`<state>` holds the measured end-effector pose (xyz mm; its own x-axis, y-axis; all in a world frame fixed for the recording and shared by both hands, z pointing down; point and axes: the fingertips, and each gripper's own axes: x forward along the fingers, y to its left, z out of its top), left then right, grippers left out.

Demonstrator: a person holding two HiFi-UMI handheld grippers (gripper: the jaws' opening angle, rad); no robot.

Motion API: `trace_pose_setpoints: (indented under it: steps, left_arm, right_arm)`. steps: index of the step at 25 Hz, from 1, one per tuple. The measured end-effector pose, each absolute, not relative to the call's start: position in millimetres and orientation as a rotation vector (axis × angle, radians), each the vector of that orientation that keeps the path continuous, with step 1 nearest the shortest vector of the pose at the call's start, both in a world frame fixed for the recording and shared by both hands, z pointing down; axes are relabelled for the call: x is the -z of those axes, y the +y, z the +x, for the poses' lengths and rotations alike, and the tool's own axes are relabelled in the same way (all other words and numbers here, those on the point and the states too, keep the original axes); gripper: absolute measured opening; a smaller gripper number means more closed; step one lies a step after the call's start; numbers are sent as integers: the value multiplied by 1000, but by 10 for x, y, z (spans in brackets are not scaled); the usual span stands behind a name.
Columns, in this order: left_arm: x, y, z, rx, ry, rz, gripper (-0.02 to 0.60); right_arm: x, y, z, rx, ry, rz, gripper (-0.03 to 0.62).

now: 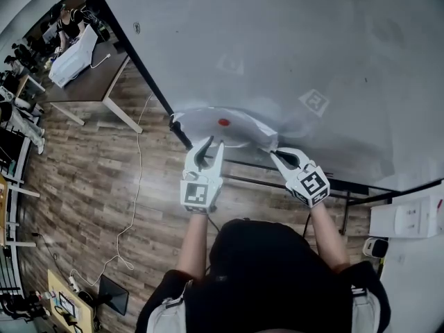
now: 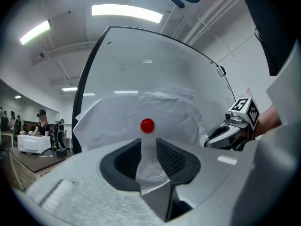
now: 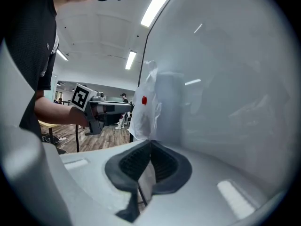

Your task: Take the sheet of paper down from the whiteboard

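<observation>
A crumpled white sheet of paper [image 1: 239,125] hangs on the whiteboard [image 1: 312,47], pinned by a round red magnet [image 1: 223,123]. My left gripper [image 1: 208,148] sits just under the magnet; in the left gripper view its jaws stand apart with the paper's [image 2: 141,112] lower edge hanging loose between them, below the magnet [image 2: 147,125]. My right gripper [image 1: 281,155] is at the sheet's right corner. In the right gripper view its jaws [image 3: 149,149] are shut on the paper's [image 3: 146,112] edge, right beside the board.
The whiteboard's black frame and stand bars [image 1: 277,179] run just below the grippers. A desk [image 1: 90,75] with a person at it stands at the far left. A cable [image 1: 135,186] trails over the wood floor. A white box [image 1: 409,220] sits at the right.
</observation>
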<state>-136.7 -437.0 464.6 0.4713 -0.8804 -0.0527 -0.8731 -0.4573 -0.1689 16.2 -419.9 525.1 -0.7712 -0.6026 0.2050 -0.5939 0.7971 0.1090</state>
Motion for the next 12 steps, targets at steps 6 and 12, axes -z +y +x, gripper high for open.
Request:
trace_pose_setpoints:
  steps: [6, 12]
  left_arm:
    - [-4407, -4502, -1292, 132, 1556, -2373, 118]
    - [-4279, -4603, -1204, 207, 1577, -2226, 118]
  right_arm:
    - [-5265, -4149, 143, 53, -2751, 953, 5]
    - [-5281, -4173, 143, 40, -2741, 1004, 5]
